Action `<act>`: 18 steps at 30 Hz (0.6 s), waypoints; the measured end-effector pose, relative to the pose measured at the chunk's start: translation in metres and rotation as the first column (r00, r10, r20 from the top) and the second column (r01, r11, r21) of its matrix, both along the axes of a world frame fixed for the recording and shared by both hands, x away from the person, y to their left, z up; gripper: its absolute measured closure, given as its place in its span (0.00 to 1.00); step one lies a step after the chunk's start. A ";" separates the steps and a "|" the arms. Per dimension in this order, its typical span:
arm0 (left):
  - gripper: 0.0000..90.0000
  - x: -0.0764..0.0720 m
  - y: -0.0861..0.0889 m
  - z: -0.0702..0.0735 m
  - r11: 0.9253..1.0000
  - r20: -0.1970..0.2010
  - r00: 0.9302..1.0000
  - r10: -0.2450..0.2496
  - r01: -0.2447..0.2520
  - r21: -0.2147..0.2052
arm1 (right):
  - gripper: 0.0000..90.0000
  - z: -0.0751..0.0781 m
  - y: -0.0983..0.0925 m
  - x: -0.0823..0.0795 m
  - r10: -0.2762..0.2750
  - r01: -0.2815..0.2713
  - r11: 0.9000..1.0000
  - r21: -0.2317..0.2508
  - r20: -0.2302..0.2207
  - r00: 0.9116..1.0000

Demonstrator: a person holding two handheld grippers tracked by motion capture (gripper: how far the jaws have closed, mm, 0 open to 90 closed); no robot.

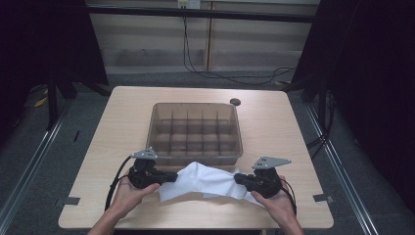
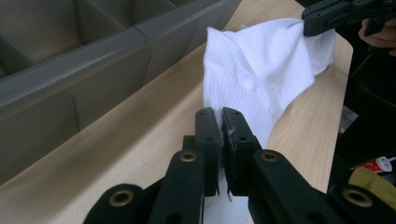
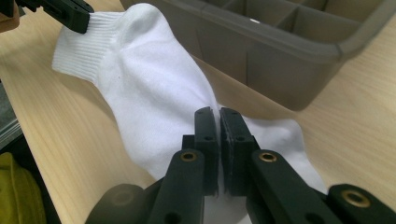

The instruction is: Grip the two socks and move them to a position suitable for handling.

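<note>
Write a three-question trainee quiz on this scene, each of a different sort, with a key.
1. True or false: the left gripper is shut on the white sock.
2. Where does the divided bin stand? A) beyond the sock B) on top of the sock C) off the table
3. Which part of the sock does the left gripper pinch in the right gripper view?

Key: 1 true. 2 A. 3 the ribbed cuff; the right gripper is shut on the other end.

White ribbed knit cloth sock [image 3: 154,98], translucent smooth grey plastic tray [image 1: 195,155], matt pale wood-grain table [image 1: 274,122]
</note>
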State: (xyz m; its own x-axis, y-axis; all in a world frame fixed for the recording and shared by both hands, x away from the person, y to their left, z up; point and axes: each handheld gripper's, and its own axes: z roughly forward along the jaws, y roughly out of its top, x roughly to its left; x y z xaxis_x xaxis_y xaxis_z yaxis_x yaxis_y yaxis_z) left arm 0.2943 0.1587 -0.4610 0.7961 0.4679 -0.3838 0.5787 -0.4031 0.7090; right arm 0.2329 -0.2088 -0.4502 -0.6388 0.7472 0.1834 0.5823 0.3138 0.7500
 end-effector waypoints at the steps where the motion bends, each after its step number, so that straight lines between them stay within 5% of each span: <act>1: 0.96 0.000 -0.002 0.000 1.000 -0.004 1.000 -0.002 0.002 0.000 | 0.96 -0.001 -0.002 0.000 -0.005 0.005 1.000 0.003 -0.001 1.000; 8: 0.96 0.001 -0.017 0.005 1.000 0.005 1.000 -0.022 0.023 -0.007 | 0.96 0.004 -0.017 -0.005 -0.034 0.034 0.999 0.002 0.009 0.999; 18: 0.96 0.005 -0.032 -0.005 0.999 -0.003 0.999 -0.032 0.033 0.013 | 0.96 -0.008 -0.029 -0.005 -0.072 0.071 0.997 -0.011 -0.020 0.997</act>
